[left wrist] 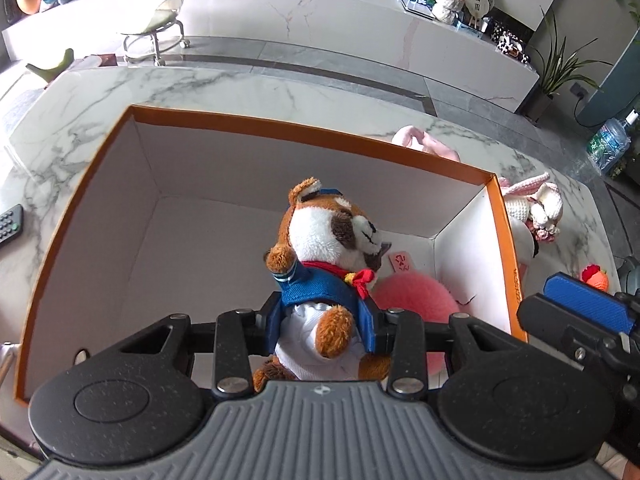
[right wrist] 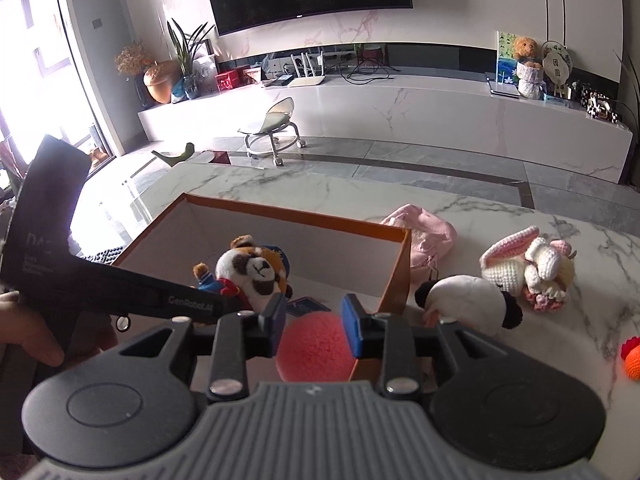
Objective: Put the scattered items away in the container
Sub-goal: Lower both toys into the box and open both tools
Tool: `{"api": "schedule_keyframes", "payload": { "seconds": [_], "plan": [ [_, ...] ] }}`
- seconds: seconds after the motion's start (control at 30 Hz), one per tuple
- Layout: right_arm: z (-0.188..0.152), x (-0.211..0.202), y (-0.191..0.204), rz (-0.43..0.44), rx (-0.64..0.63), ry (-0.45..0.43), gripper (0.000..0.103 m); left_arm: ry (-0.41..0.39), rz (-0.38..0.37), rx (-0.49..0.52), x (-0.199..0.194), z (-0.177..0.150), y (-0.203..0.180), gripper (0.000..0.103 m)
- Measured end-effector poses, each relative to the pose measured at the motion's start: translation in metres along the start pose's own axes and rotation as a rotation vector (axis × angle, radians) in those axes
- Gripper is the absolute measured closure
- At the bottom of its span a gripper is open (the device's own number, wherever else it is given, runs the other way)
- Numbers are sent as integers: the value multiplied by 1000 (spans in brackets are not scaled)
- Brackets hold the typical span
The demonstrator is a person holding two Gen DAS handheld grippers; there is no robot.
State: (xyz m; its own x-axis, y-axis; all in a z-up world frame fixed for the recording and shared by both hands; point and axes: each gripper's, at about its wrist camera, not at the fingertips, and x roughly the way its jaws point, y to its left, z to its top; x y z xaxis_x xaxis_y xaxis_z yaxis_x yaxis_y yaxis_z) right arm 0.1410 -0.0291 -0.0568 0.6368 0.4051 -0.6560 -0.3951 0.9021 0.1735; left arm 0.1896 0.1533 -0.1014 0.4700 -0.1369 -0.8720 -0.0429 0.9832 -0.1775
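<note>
Holding the raccoon plush (left wrist: pixel 324 264) over the orange box (left wrist: pixel 304 128).
My left fingers (left wrist: pixel 326 326) are pinching its waist; right fingers (right wrist: pixel 314 322) are gaping empty above the pink ball (right wrist: pixel 314 354). Releasing toward 3 o'clock risks tipping it over the rim.

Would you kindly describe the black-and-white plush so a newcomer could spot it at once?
Find the orange box on the marble table. Just outside its right wall lies the black-and-white plush, close to the right gripper. Unlike the crocheted rabbit beyond it, it is smooth, rounded and white with black ends.
</note>
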Motion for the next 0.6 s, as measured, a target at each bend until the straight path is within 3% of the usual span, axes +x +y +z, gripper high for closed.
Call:
{"api": "schedule_keyframes", "payload": {
  "seconds": [0.5,0.6],
  "plan": [
    [-2,15,-12,0,25,19,65,137,-2,52,44,8,-6,57],
    [-4,15,-13,-3,30,24,65,153,4,57,46,8,-7,41]
  ]
}}
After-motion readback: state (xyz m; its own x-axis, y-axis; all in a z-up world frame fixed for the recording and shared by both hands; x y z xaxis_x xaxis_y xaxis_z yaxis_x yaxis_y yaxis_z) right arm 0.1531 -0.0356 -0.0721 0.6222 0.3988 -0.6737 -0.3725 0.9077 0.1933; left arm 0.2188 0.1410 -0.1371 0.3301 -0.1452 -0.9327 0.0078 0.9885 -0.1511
